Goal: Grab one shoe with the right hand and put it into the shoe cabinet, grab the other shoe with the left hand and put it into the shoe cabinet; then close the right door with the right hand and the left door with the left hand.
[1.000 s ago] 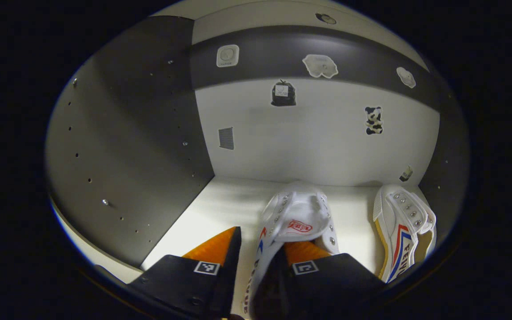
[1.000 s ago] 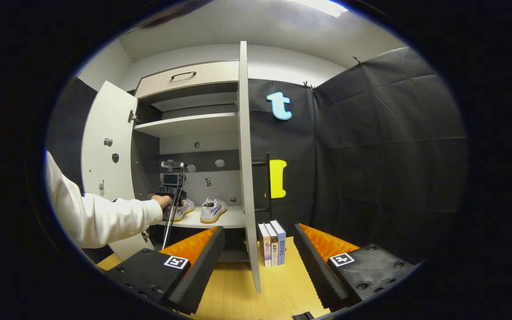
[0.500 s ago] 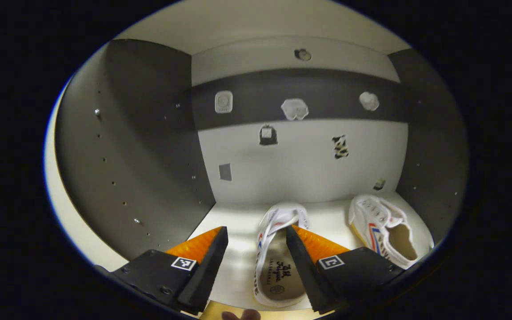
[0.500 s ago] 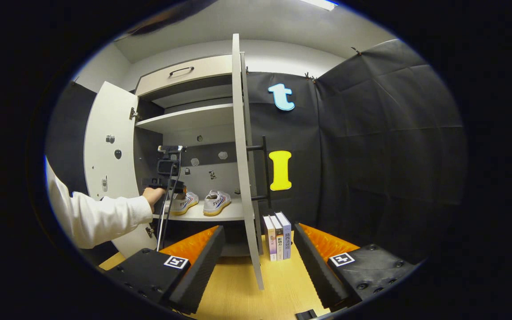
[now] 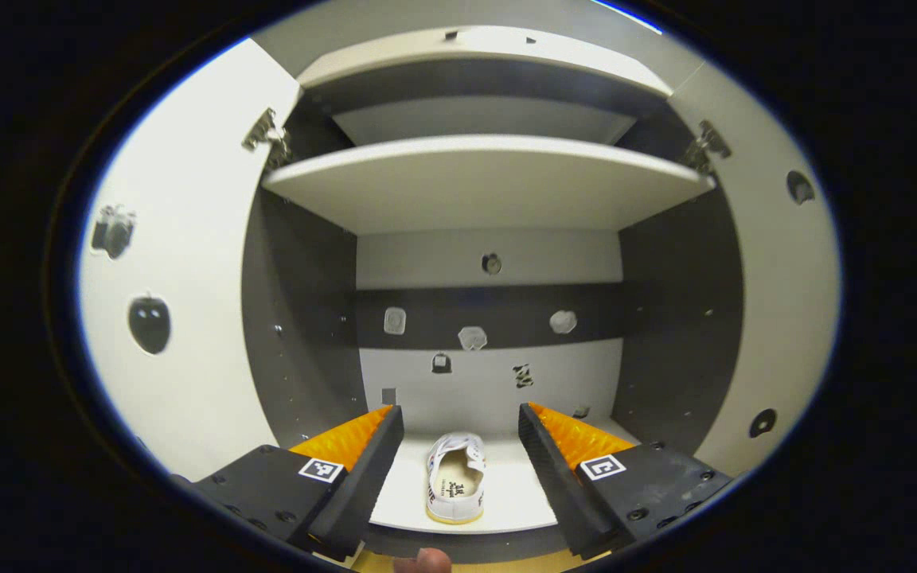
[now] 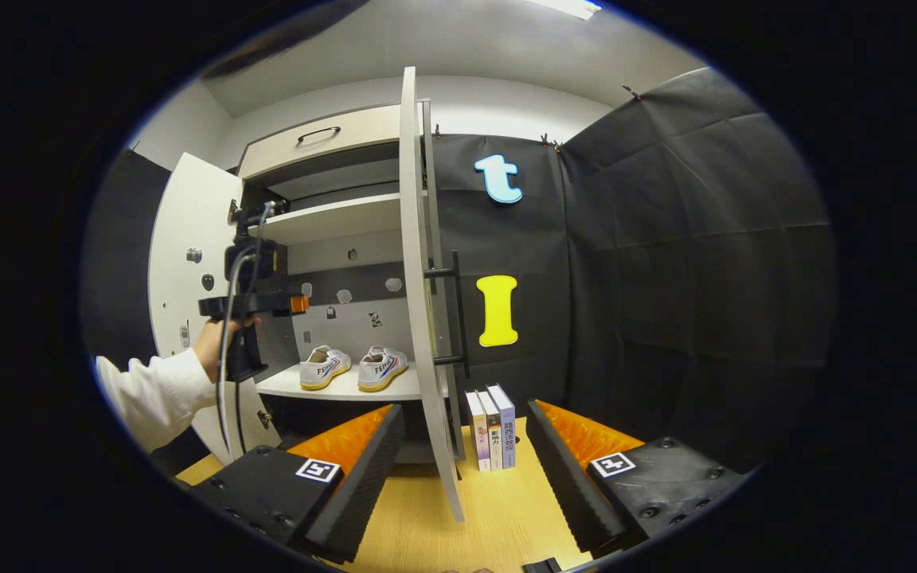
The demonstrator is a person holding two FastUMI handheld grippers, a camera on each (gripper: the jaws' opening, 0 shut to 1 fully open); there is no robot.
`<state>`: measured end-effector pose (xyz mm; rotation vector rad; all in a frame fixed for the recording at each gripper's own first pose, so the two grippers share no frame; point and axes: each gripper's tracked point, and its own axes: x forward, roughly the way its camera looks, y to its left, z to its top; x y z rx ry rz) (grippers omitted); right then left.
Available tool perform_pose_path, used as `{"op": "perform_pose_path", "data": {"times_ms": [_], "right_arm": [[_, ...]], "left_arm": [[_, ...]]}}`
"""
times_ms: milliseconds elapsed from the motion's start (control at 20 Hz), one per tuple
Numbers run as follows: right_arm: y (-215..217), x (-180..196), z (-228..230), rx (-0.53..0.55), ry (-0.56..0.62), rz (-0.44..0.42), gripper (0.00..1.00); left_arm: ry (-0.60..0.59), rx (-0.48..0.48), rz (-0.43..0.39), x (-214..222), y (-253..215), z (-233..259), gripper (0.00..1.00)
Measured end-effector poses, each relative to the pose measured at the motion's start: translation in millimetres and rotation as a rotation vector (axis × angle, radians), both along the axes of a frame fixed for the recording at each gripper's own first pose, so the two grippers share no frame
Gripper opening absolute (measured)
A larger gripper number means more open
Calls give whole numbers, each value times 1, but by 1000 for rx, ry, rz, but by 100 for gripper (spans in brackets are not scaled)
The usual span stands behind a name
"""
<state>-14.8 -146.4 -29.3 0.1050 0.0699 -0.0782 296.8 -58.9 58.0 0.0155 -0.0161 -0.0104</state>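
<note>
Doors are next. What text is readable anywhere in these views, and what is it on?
"FEI": on the side of the left shoe and the right shoe; the letters after it are too small to read.
Insole print in the left shoe: too small to read.
Book spines: characters too small to read.
Square markers on the left claw and right claw: coded patterns, no words.

Two shoes [image 6: 323, 367] [image 6: 381, 368] stand side by side on the cabinet's lower shelf [image 6: 347, 391], heels toward its front edge. Right of that shelf, three books [image 6: 491, 428] stand upright on the wooden table [image 6: 498, 517].
</note>
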Motion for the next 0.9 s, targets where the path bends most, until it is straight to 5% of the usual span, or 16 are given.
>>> {"op": "perform_pose_path", "data": {"times_ms": [300,900], "right_arm": [[6,0,2,3,10,10,98],[-38,17,8,-46,3,-109,98]], "left_arm": [[-15,-86,-89,-118,-8,4,93],[32,-97,52,-258,84,-30,94]]}}
